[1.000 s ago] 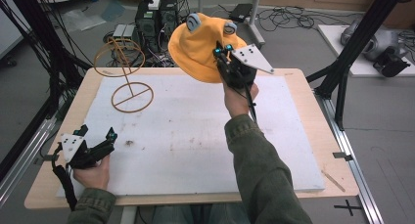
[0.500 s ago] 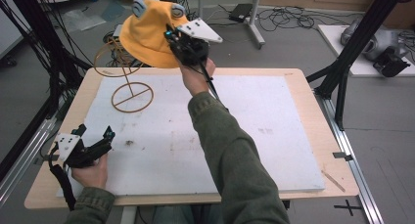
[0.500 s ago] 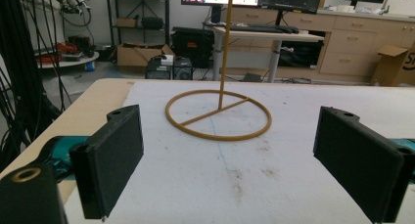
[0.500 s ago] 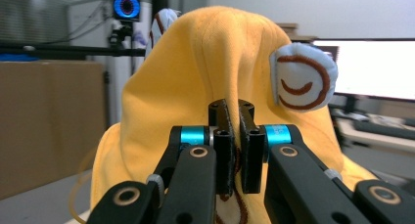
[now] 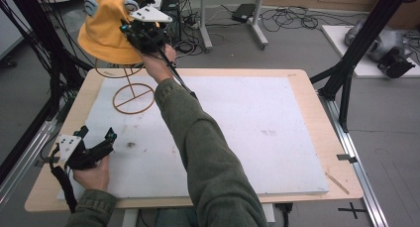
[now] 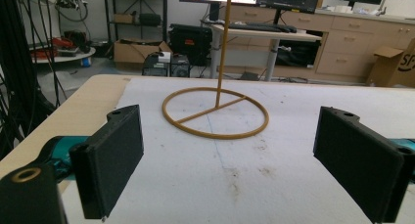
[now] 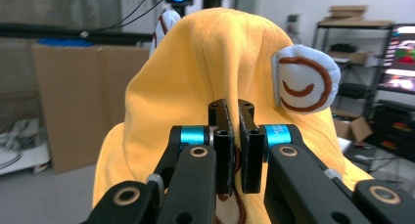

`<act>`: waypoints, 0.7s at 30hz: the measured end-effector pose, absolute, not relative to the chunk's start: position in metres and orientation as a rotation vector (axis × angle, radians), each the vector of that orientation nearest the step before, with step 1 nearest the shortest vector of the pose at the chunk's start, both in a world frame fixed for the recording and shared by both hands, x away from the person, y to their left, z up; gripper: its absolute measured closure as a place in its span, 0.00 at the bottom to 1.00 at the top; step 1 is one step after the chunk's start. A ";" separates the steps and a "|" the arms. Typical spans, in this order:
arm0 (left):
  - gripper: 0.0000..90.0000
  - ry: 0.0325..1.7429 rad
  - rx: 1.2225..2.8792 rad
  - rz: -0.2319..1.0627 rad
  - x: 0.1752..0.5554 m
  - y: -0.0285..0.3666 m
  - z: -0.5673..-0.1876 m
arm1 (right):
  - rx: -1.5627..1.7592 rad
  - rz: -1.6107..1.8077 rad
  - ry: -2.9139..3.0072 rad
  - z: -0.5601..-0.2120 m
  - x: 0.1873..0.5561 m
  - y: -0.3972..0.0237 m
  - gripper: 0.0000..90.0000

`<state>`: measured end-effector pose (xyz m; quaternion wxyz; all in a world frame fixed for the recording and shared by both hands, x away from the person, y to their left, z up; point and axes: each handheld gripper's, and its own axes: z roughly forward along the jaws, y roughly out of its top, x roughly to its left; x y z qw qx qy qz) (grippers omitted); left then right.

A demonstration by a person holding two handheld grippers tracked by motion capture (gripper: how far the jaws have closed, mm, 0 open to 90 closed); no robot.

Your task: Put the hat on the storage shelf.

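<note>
**Yellow hat carried over to the wire stand**

Since a second ago, the right tongs (image 5: 132,29) have carried the yellow hat (image 5: 106,31) from the table's far middle to the far left corner.

Nearest, the left tongs (image 5: 96,146) rest at seven o'clock, wide open and holding nothing. Farther off at eleven o'clock, the right tongs pinch the hat tight, and it hangs just above the wire stand (image 5: 132,95).

Cardboard box (image 6: 393,67) at the right edge showing cut-off letters "SP", no other writing reading clearly anywhere
</note>
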<state>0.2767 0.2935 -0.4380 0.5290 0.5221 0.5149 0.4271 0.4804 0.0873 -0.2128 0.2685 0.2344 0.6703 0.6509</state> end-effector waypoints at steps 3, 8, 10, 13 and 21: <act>0.13 1.230 1.251 1.023 0.276 0.294 -0.437 | 0.621 1.767 1.853 -0.217 0.485 0.098 0.98; 0.13 1.239 1.250 1.023 0.277 0.297 -0.439 | 0.659 1.710 1.960 -0.232 0.494 0.107 0.98; 0.13 1.244 1.250 1.023 0.277 0.298 -0.440 | 0.658 1.706 1.980 -0.236 0.495 0.109 0.98; 0.13 1.249 1.250 1.020 0.278 0.298 -0.441 | 0.660 1.719 1.993 -0.240 0.494 0.110 0.98; 0.13 1.242 1.255 1.026 0.278 0.297 -0.440 | 0.684 1.685 2.012 -0.249 0.497 0.107 0.97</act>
